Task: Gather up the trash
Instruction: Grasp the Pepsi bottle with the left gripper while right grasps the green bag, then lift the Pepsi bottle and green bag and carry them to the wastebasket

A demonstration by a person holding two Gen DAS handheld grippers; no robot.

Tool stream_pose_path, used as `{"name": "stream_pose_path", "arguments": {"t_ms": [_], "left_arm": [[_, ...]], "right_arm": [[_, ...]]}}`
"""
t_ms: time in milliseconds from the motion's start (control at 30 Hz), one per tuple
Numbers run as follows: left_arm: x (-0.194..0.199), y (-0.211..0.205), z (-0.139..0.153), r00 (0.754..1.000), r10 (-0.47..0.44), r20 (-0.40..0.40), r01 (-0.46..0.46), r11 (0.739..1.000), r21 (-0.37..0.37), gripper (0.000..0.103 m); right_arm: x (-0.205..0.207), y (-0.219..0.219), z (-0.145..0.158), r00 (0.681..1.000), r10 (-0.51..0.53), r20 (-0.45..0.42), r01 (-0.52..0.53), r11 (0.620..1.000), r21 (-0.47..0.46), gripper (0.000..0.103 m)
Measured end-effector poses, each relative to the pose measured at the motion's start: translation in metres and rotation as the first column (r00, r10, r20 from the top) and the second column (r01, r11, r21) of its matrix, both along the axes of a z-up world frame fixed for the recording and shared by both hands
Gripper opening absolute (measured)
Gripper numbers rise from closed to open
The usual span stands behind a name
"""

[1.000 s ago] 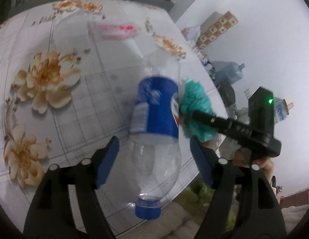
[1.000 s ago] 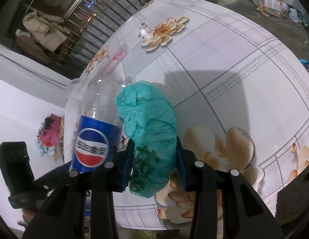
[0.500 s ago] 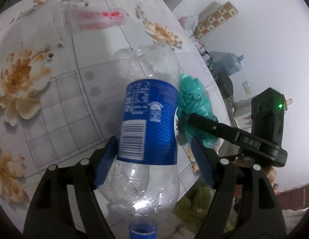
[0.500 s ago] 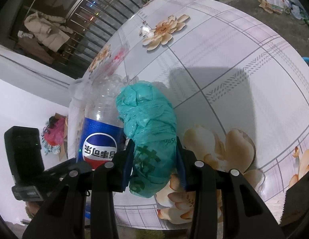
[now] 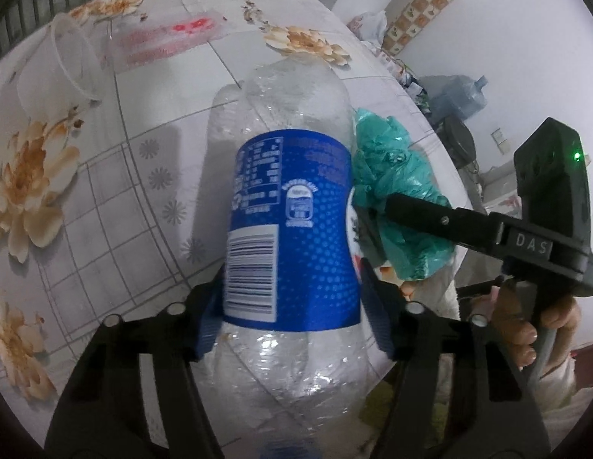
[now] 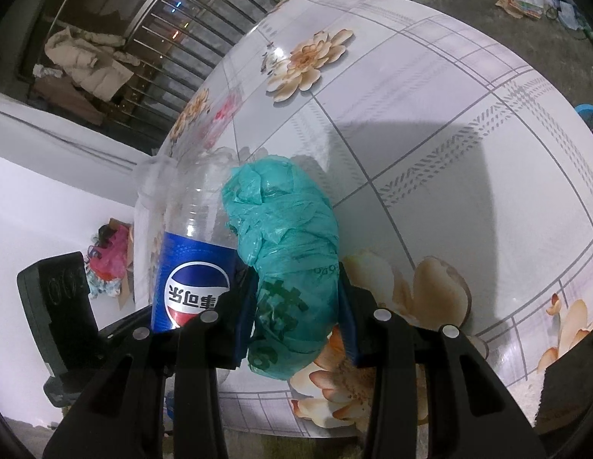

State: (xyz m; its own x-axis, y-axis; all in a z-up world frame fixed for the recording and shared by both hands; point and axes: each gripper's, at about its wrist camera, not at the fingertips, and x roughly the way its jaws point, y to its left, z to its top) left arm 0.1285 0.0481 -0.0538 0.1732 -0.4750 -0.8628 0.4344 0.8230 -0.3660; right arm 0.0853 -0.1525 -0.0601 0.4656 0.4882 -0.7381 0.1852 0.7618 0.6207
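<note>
Right wrist: bag near table edge

A clear, crinkled plastic bottle wears a glossy blue label. The teal bag is thin, wrinkled plastic. The flower-printed bench looks smooth and shiny.

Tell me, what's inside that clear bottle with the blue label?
The bottle looks empty through its clear, crumpled ends. The blue label hides its middle, so I cannot see what is inside there.
</note>
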Motion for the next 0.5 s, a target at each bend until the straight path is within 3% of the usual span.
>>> {"name": "stream_pose_path", "arguments": {"t_ms": [500], "left_arm": [[-0.0093,0.0015,0.0097,0.997,-0.002,0.082,0.0,1.0,0.031,0.056]], "right_arm": [[-0.003,-0.0017,0.0006,1.0,-0.012,-0.001,0.012,1.0,0.005,0.038]]}}
